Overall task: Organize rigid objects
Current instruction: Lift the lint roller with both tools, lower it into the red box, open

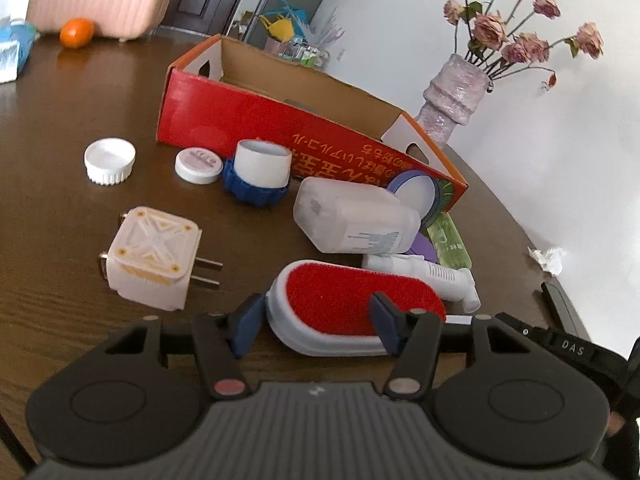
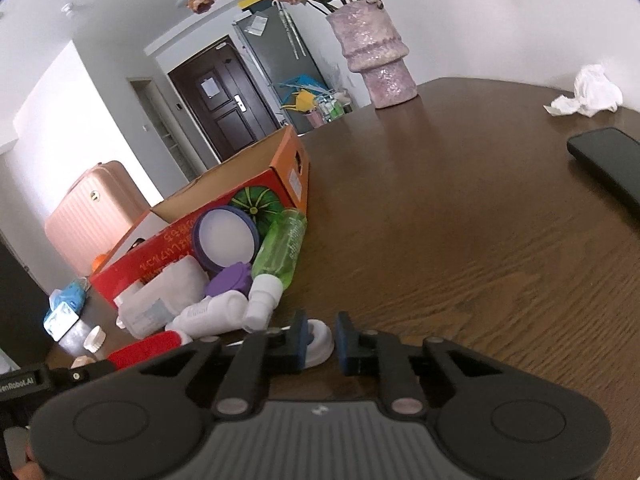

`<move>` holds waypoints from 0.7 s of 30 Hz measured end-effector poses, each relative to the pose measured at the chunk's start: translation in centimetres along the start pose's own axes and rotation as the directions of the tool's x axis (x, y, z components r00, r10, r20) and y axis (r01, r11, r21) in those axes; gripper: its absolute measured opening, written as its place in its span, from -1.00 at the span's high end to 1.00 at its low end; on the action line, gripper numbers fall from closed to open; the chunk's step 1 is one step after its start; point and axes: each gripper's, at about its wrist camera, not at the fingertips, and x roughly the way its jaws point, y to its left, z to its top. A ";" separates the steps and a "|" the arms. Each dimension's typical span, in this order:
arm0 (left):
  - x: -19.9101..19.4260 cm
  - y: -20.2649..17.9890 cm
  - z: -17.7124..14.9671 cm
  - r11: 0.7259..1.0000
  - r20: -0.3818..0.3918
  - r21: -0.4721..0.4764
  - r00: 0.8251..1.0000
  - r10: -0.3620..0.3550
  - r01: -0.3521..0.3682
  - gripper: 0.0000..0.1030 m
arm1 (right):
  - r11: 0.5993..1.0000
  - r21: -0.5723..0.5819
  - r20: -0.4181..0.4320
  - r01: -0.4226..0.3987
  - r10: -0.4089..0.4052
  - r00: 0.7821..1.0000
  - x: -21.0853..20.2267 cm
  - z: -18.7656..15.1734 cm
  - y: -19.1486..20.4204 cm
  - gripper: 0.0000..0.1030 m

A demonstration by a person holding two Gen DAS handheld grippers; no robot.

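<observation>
A lint brush (image 1: 352,300) with a red pad and a grey-white body lies on the brown table. My left gripper (image 1: 316,316) straddles its near left part. One pad sits at the brush's end and the other finger stands in front of the red face, with the jaws apart. In the right wrist view my right gripper (image 2: 321,338) is shut on a small white round cap (image 2: 325,346). An open red cardboard box (image 1: 248,120) lies behind a heap holding a translucent bottle (image 1: 352,220), a purple-rimmed jar (image 1: 416,196), a green bottle (image 1: 448,240) and a white tube (image 1: 424,272).
Left of the brush are a white plug adapter (image 1: 152,256), a white ribbed cap (image 1: 109,160), a small flat lid (image 1: 199,165) and a blue-and-white cup (image 1: 260,176). A vase (image 1: 452,92), an orange (image 1: 77,32), a crumpled tissue (image 2: 588,92) and a black phone (image 2: 608,160) also sit on the table.
</observation>
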 end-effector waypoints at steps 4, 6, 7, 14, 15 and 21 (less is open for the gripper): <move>-0.3 0.0 -0.2 1.000 0.008 -0.014 1.000 -0.001 0.001 -0.09 | 1.000 0.031 -0.008 -0.006 0.006 1.000 -0.4 -0.2 0.0 0.67; -0.5 -0.1 -0.4 1.000 0.015 -0.012 1.000 0.000 0.000 -0.06 | 1.000 0.013 0.014 0.014 -0.015 1.000 -0.5 -0.6 0.3 0.70; -0.8 -0.2 -0.5 1.000 0.020 -0.013 1.000 0.000 0.000 -0.06 | 1.000 0.012 0.022 0.021 -0.021 1.000 -0.7 -0.8 0.3 0.71; -4.5 -0.9 2.0 1.000 0.145 -0.006 0.989 -0.025 0.026 0.00 | 1.000 0.022 0.072 -0.008 0.006 0.997 -3.1 0.2 2.5 0.71; -4.7 -1.1 2.9 0.999 0.162 -0.005 0.986 -0.033 0.034 0.00 | 1.000 0.021 0.090 -0.017 0.015 0.996 -3.3 1.0 3.0 0.71; -4.0 -1.1 10.6 0.999 0.256 0.021 0.965 -0.054 0.051 0.00 | 0.998 -0.047 0.179 -0.044 0.051 0.983 -0.7 7.4 7.0 0.71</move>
